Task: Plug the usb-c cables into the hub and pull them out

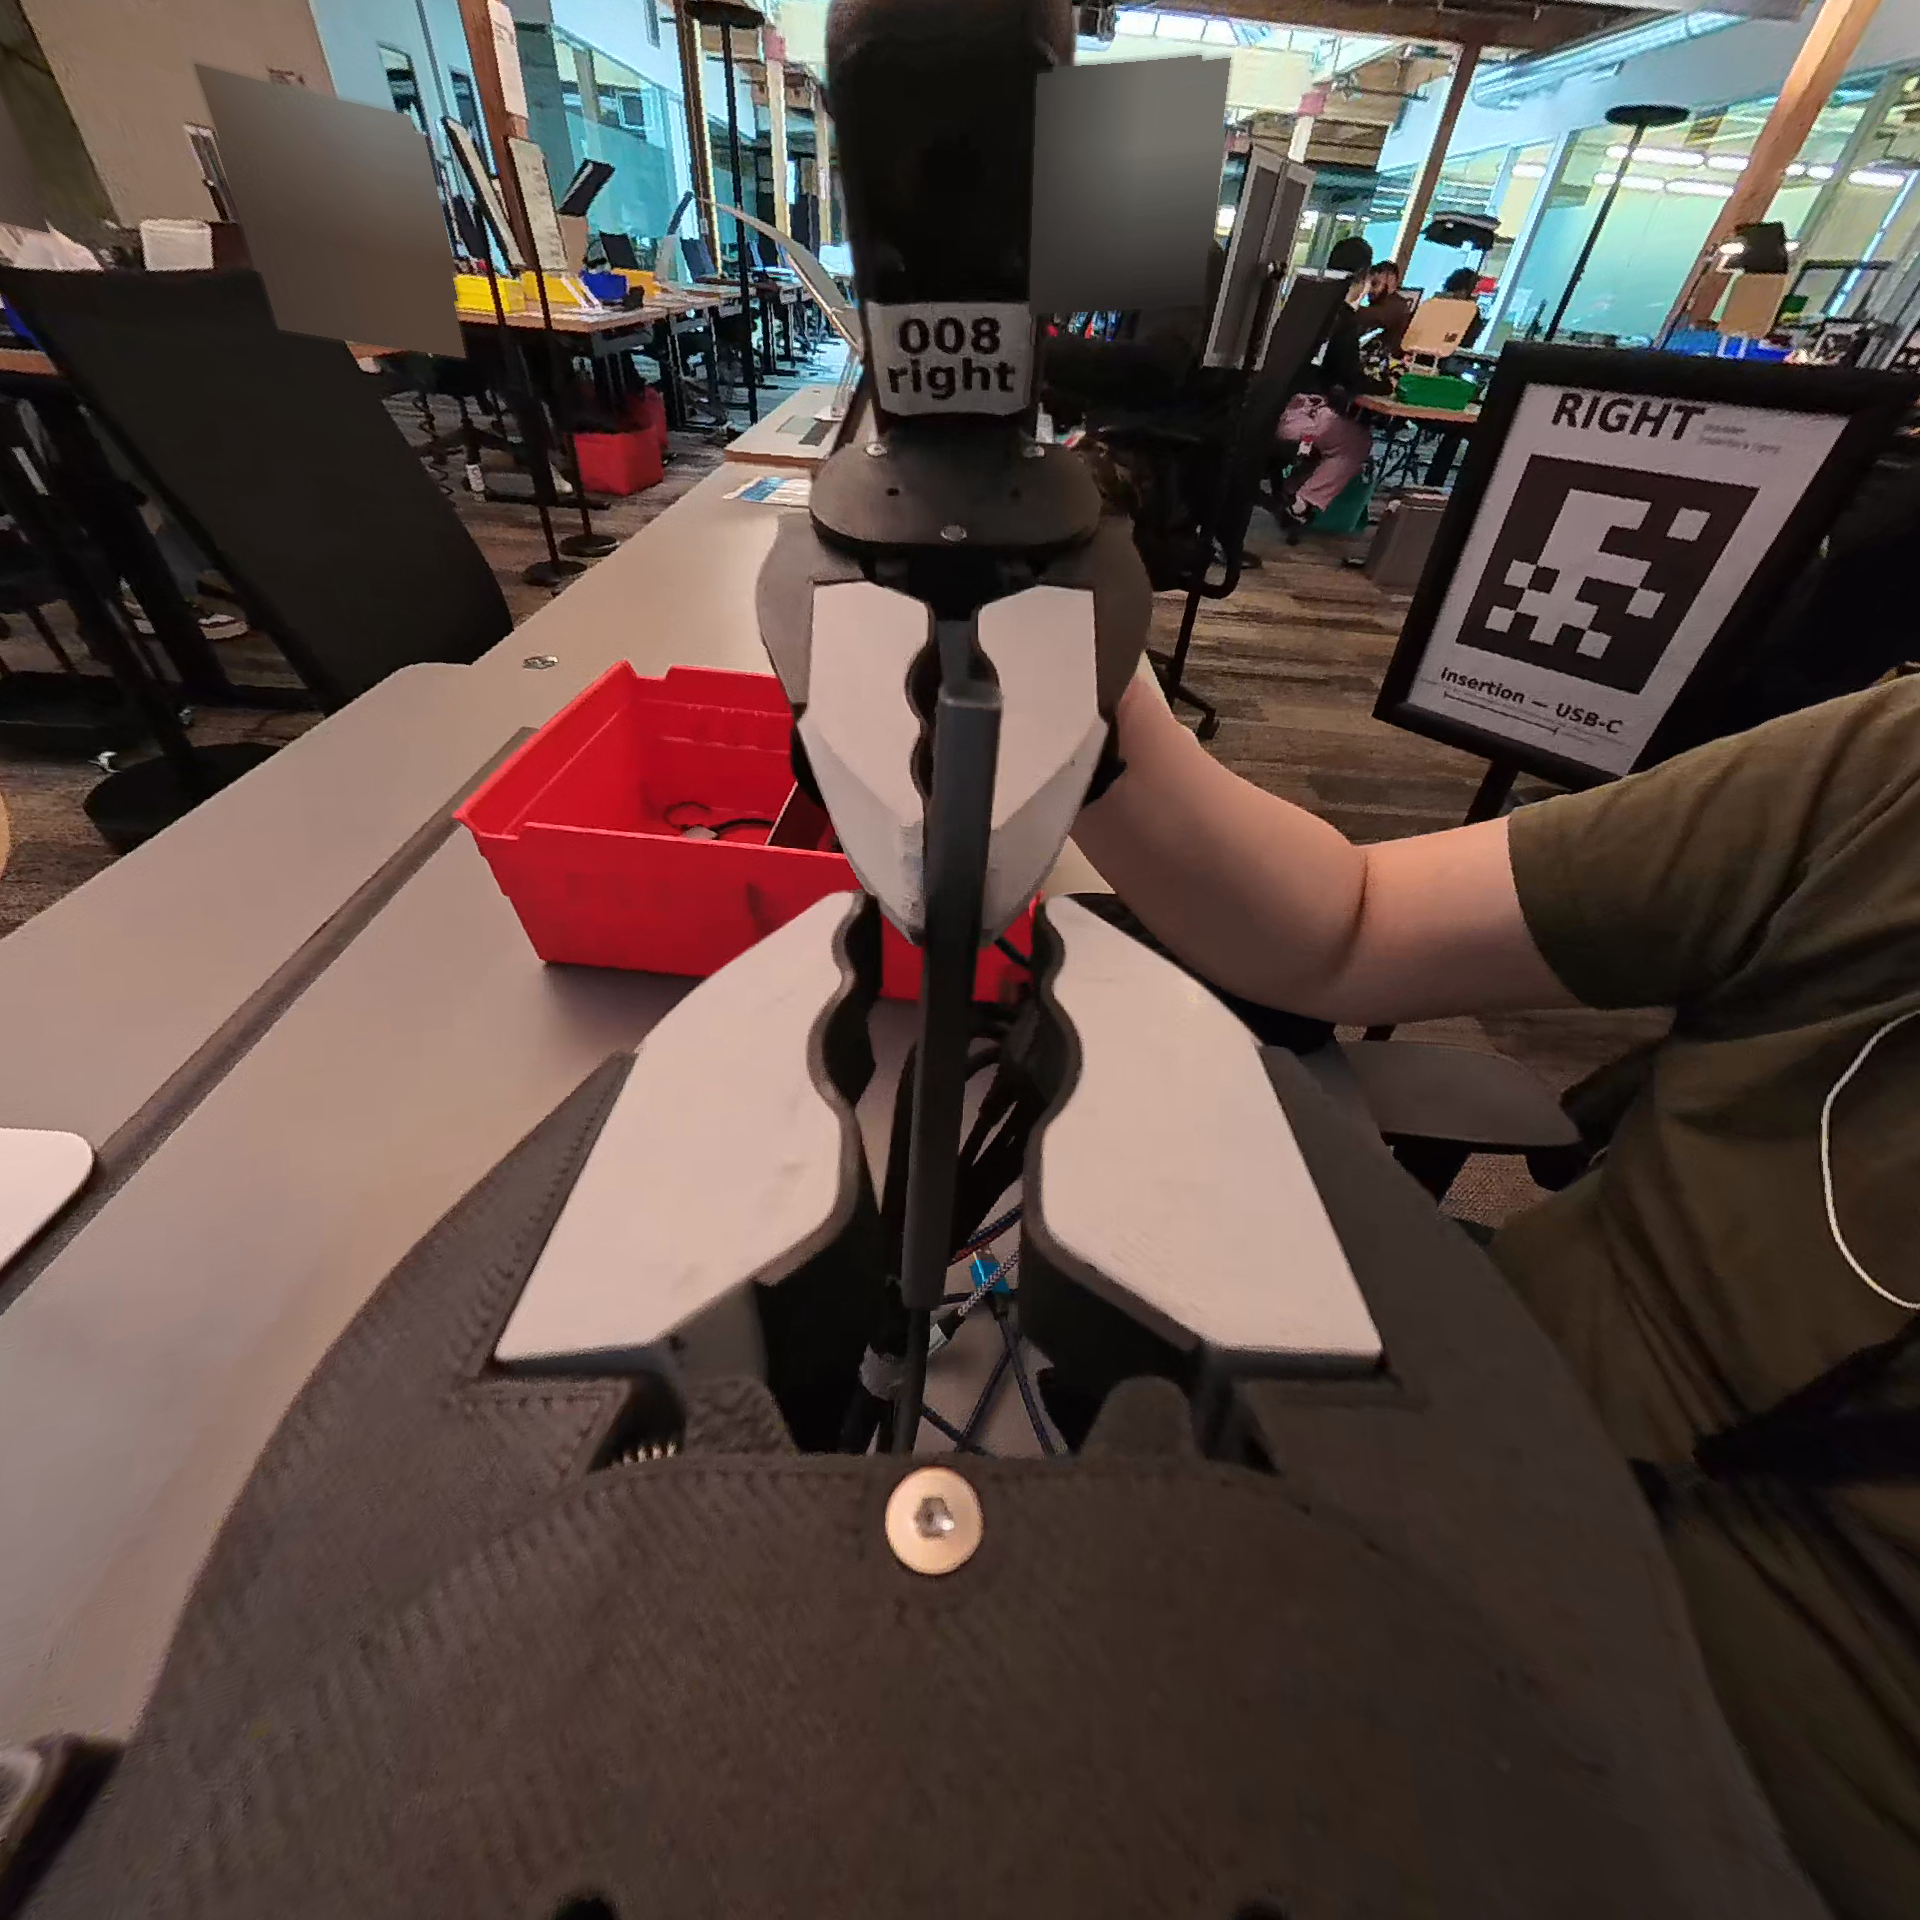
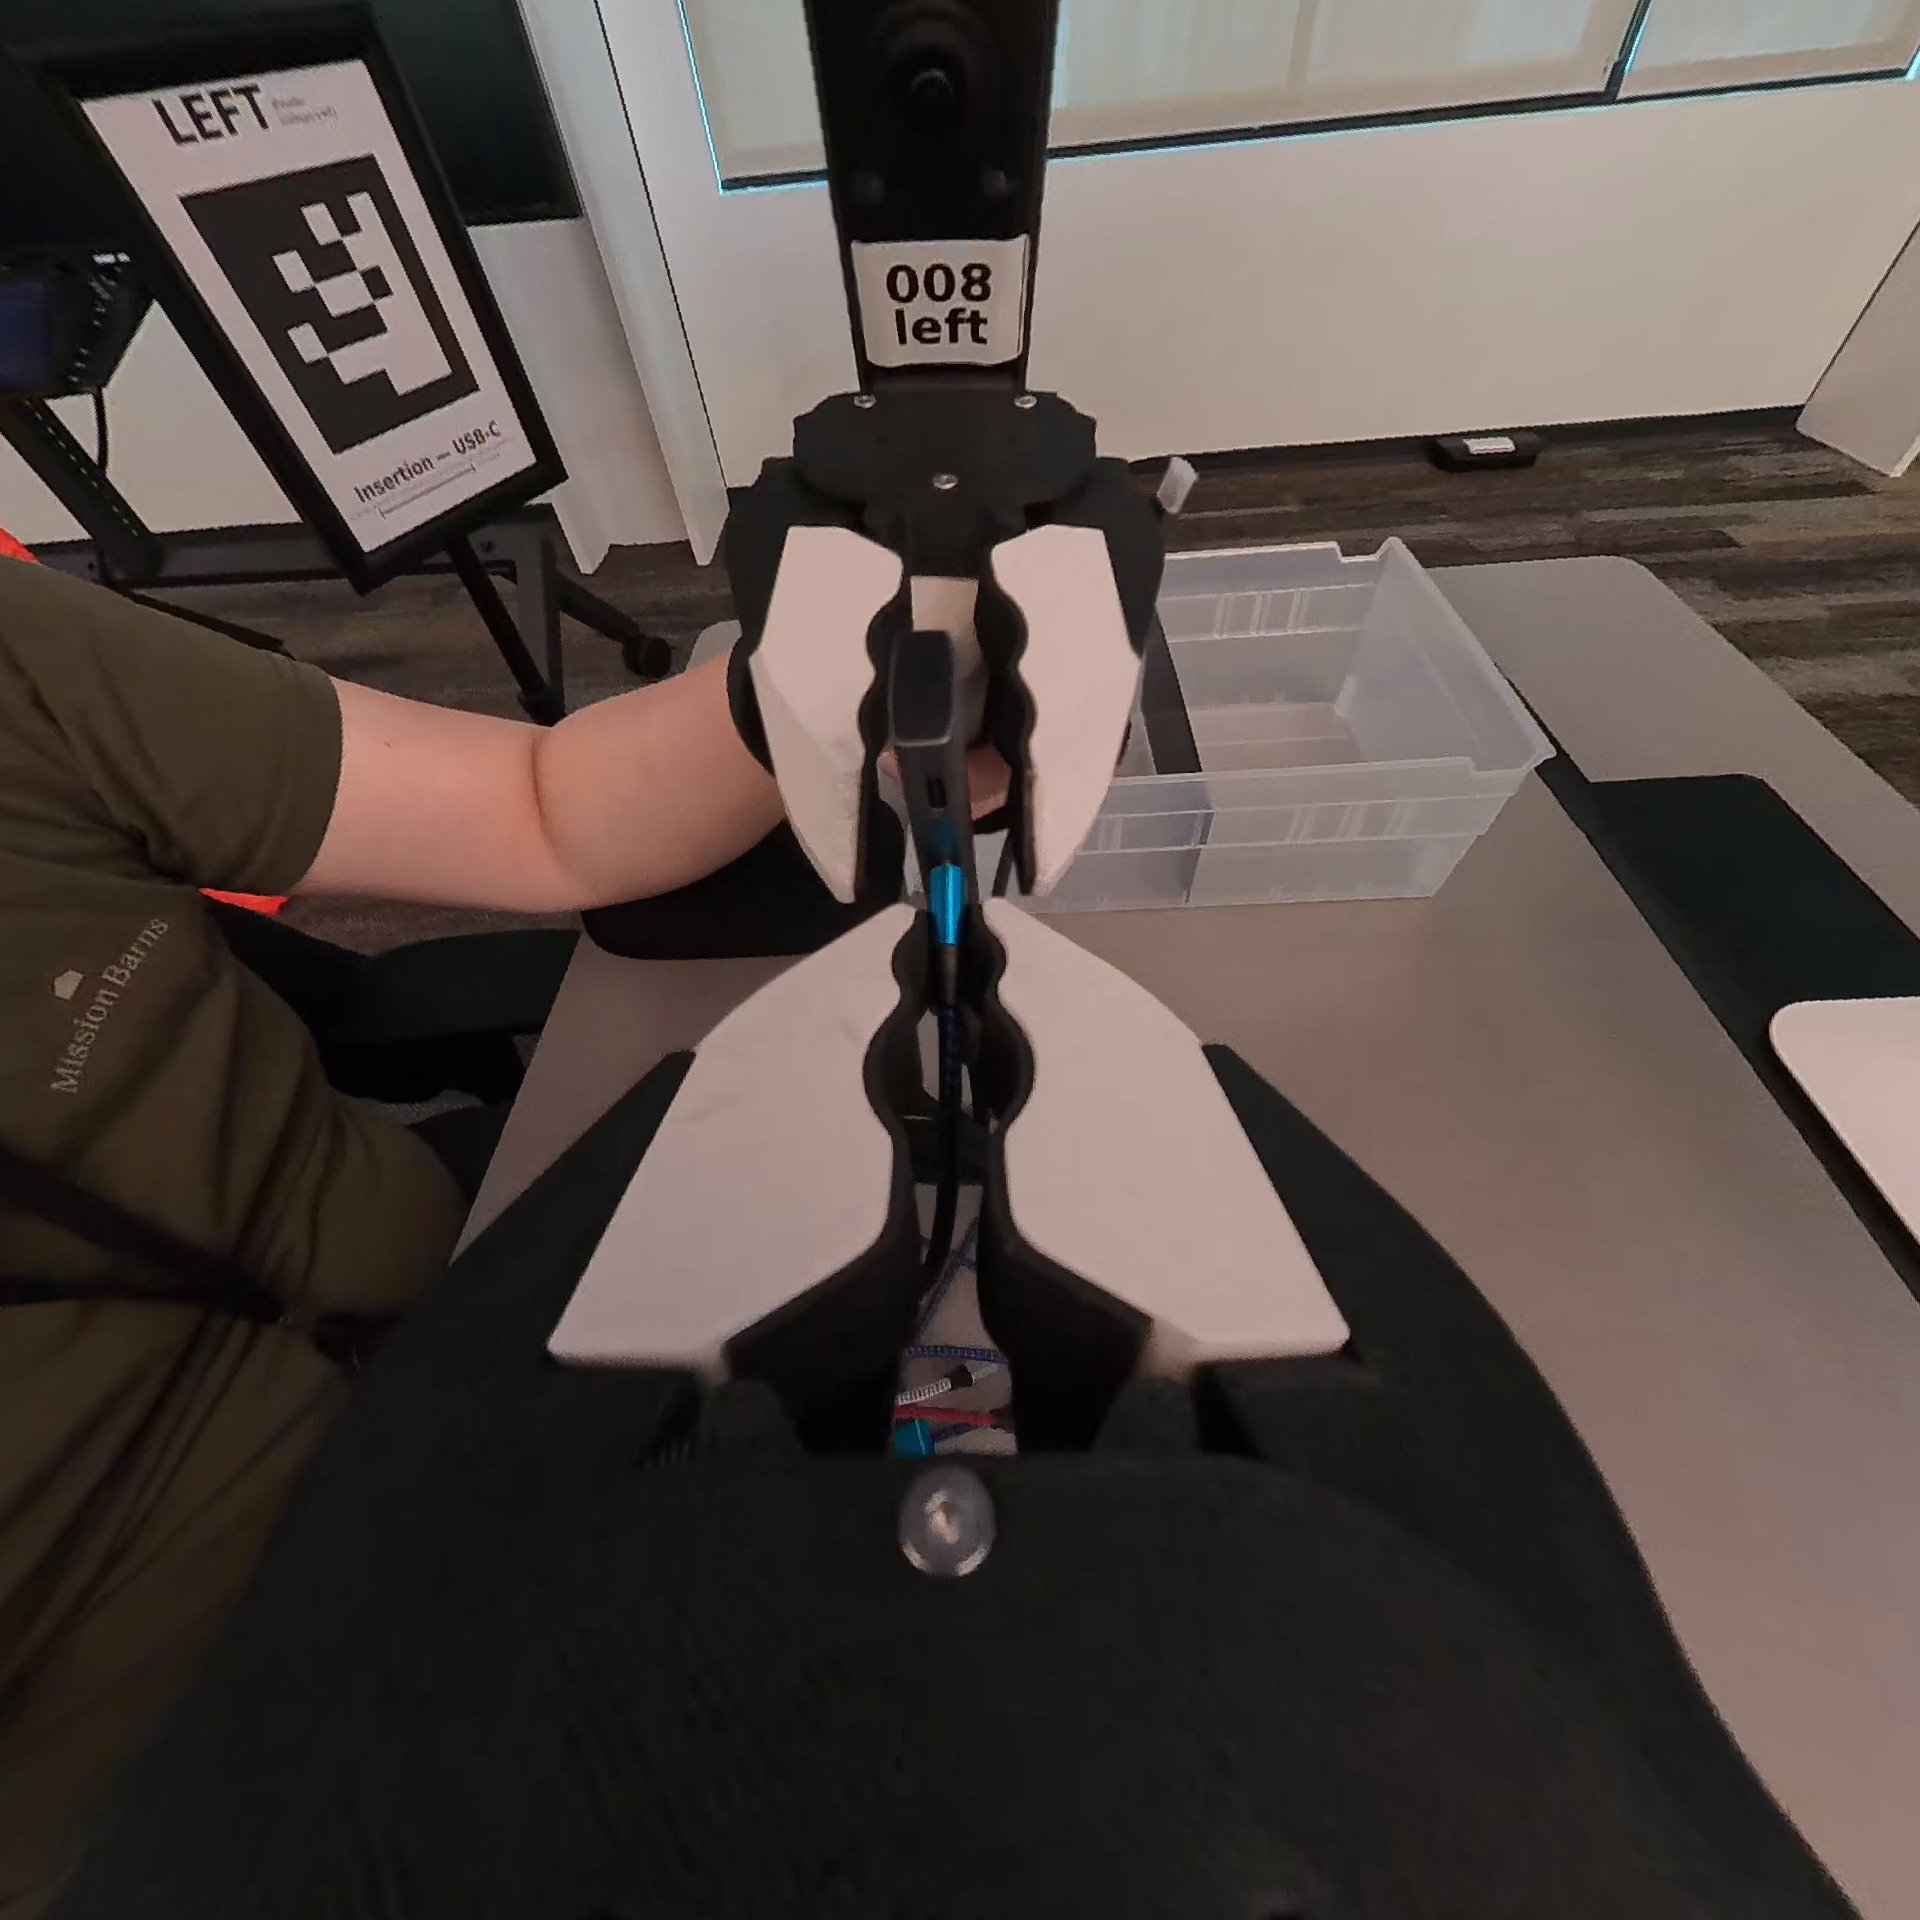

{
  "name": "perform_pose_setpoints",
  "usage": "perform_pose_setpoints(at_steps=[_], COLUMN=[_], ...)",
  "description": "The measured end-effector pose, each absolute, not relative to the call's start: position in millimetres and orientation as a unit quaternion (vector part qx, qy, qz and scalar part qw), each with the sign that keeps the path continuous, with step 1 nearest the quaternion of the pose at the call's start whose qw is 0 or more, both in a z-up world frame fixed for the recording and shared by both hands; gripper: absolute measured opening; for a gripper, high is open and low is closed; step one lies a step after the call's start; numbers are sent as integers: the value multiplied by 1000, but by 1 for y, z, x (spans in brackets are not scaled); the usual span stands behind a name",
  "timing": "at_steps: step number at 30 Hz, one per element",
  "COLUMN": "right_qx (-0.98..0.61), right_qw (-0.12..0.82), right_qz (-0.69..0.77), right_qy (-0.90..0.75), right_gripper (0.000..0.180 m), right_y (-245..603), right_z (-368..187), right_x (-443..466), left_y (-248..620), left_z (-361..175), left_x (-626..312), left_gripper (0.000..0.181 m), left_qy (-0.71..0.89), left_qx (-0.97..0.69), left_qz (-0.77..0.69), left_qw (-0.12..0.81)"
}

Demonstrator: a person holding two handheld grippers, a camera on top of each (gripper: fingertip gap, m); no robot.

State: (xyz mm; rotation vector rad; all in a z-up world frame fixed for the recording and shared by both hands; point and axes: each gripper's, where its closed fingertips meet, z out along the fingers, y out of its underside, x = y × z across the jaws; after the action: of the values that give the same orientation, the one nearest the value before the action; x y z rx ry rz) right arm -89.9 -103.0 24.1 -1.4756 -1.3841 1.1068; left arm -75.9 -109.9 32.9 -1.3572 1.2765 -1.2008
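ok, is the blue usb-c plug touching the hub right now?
Touching. The right wrist view shows the blue plug meeting the end of the hub with no gap, apparently seated in a port.

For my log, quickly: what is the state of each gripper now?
Left gripper: closed on the grey hub.
Right gripper: closed on the blue usb-c plug, at the hub's port.

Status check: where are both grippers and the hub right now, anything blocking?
Right gripper shut on blue USB-C plug, at hub end. Left gripper straddles hub, clamp unclear. Loose cables below, not interfering.
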Motion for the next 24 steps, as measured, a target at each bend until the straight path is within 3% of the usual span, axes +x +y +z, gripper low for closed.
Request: perform_pose_setpoints(at_steps=[3, 5, 10, 14, 22, 24], right_qx=[-589, -590, -551, -498, -493, -493], right_qw=[404, 404, 452, 486, 514, 515], right_qz=[424, 414, 413, 473, 493, 493], right_qy=[-557, -563, -566, -540, -500, -498], right_gripper=[5, 5, 6, 19, 19, 12], right_y=[-105, -106, -104, -106, -94, -94], right_z=[21, 18, 27, 47, 51, 50], right_x=[-92, -94, -98, -94, -96, -98], left_y=[-111, -112, -111, -106, -103, -103], left_z=[35, 35, 43, 52, 55, 54], left_x=[-76, -77, -81, -89, -90, -90], left_gripper=[24, 11, 10, 10, 10, 10], left_qy=[518, 522, 522, 505, 491, 491], left_qx=[-545, -543, -539, -537, -540, -540], left_qz=[-482, -477, -461, -464, -471, -471], left_qw=[450, 454, 473, 491, 496, 495])
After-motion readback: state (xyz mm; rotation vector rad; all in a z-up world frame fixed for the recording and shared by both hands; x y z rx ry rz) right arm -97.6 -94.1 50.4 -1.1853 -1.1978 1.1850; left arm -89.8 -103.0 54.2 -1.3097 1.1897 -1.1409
